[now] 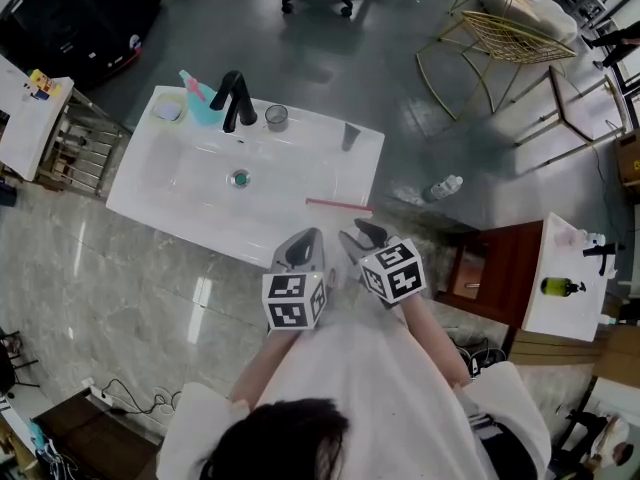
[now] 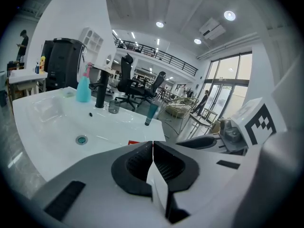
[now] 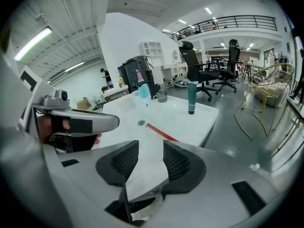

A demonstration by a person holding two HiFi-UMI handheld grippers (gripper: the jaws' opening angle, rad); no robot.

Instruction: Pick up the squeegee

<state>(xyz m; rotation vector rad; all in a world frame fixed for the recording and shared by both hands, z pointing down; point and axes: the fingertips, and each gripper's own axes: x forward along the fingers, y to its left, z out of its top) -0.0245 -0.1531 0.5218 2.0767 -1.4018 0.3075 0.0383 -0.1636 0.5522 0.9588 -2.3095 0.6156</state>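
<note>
Thin flat red squeegee [image 1: 338, 205] lying on glossy white sink [image 1: 330, 168] front-right rim; L gripper [image 2: 153, 148] sitting closed, R gripper [image 3: 151, 152] gaping w/ nothing inside.

White top [image 1: 385, 388]; grey tools [image 1: 300, 251] [image 1: 362, 234] bearing checkered cubes [image 1: 293, 301] [image 1: 393, 271].

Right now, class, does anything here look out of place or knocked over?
Yes: a pale bottle lies on its side on the floor, right of the sink, as if dropped. Nothing on the sink looks spilled.
</note>
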